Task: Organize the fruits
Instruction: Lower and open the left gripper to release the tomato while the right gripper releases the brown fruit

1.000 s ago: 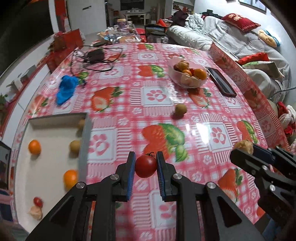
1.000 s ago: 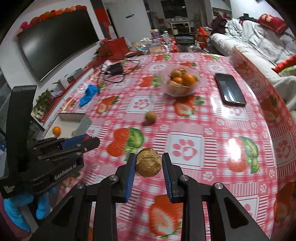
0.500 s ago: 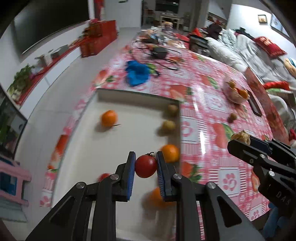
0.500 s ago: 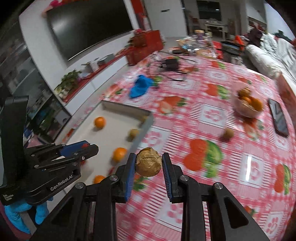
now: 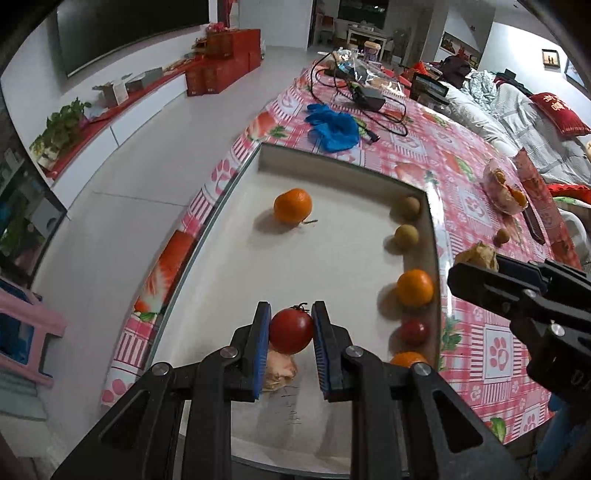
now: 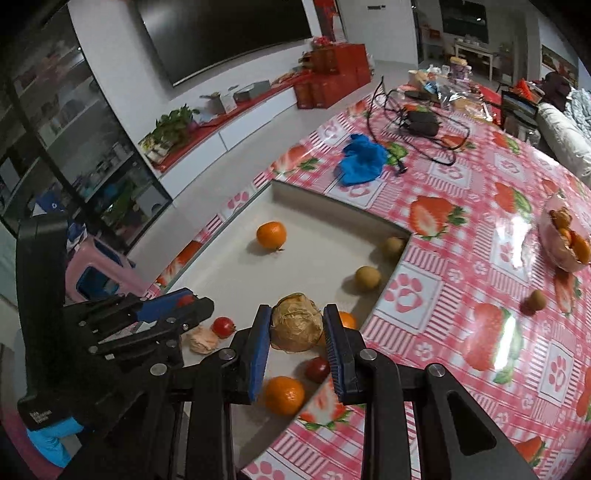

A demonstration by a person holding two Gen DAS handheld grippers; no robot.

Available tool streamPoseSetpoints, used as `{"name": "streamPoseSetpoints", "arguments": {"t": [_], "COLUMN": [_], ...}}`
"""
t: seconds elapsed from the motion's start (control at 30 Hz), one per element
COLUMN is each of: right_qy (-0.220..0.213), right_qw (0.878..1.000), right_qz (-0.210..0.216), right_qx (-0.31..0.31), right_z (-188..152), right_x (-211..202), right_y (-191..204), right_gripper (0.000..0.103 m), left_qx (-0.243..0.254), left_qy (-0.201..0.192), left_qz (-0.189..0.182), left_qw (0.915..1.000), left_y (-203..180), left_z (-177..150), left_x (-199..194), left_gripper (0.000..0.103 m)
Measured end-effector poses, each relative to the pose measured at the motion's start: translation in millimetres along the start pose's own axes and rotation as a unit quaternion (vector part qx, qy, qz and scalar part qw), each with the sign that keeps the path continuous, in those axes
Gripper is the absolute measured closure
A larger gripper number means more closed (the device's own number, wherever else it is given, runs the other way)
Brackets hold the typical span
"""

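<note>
A shallow white tray (image 5: 343,173) sits at one edge of a desk (image 6: 461,236) covered in a pink checked cloth printed with strawberries and paw prints, in a living room with a white tiled floor (image 5: 140,158). Above the tray, the left gripper (image 5: 291,326) is closed on a red tomato (image 5: 291,331), while the right gripper (image 6: 297,326) clamps a papery brown husked fruit (image 6: 296,326). Inside the tray lie an orange (image 5: 293,205) near the middle, two small brown fruits (image 5: 406,236) and another orange (image 5: 414,287) along the wall nearest the desk's centre, and a second tomato (image 5: 413,331) beside them. Beyond the tray's far wall rest a crumpled blue glove (image 5: 334,127) and a tangle of black cables (image 5: 373,99). Farther across the desk from the tray stands a clear bowl of fruit (image 6: 565,236), with a loose brown fruit (image 6: 535,300) between. Away from the tray, a dark television (image 6: 229,33) hangs over a low red-topped cabinet (image 6: 236,110) with a potted plant (image 6: 173,123).
</note>
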State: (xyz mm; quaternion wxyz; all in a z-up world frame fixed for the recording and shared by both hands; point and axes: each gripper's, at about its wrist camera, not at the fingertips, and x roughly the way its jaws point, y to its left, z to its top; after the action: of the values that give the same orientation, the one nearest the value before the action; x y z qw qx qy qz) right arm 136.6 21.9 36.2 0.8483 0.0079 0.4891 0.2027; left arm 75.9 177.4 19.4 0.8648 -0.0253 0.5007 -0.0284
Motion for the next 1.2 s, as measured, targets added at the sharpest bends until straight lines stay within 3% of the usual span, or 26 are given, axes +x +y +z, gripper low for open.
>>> {"name": "streamPoseSetpoints", "arguments": {"t": [1.2], "right_qy": [0.074], "right_qw": [0.997], "right_qz": [0.001], "right_qx": [0.001], "right_z": [7], "right_x": [61], "right_y": [-7], "right_gripper": [0.073], "left_qx": [0.008], "left_qy": [0.044], "left_qz": [0.018], "left_qw": [0.9988], "left_y": [-6], "left_z": [5], "left_x": [46], "left_gripper": [0.078]}}
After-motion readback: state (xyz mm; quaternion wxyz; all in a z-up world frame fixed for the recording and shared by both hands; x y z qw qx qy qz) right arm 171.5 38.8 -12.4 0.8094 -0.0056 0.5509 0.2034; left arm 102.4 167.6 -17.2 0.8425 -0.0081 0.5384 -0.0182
